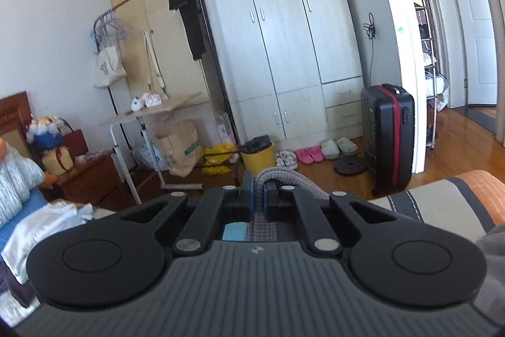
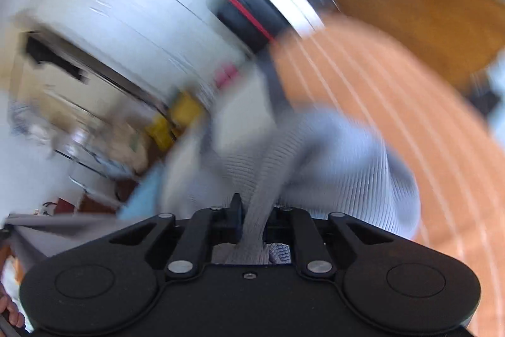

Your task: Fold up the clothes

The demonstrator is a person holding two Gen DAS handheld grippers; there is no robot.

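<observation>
A grey ribbed knit garment [image 1: 285, 177] rises in a fold between the blue pads of my left gripper [image 1: 259, 190], which is shut on it above the bed's edge. In the blurred right wrist view the same grey garment [image 2: 341, 153] lies bunched over the orange striped bedcover [image 2: 394, 103]. A ribbed band of it runs between the jaws of my right gripper [image 2: 254, 217], which is shut on it. Part of the cloth hangs under both grippers, out of sight.
The bed's striped cover [image 1: 442, 201] fills the lower right. White cloth [image 1: 41, 229] lies at the left on a blue sheet. Beyond stand a white wardrobe [image 1: 284, 46], a black suitcase [image 1: 389, 138], a yellow bucket [image 1: 257, 157], a folding table [image 1: 154, 111] and slippers on the wooden floor.
</observation>
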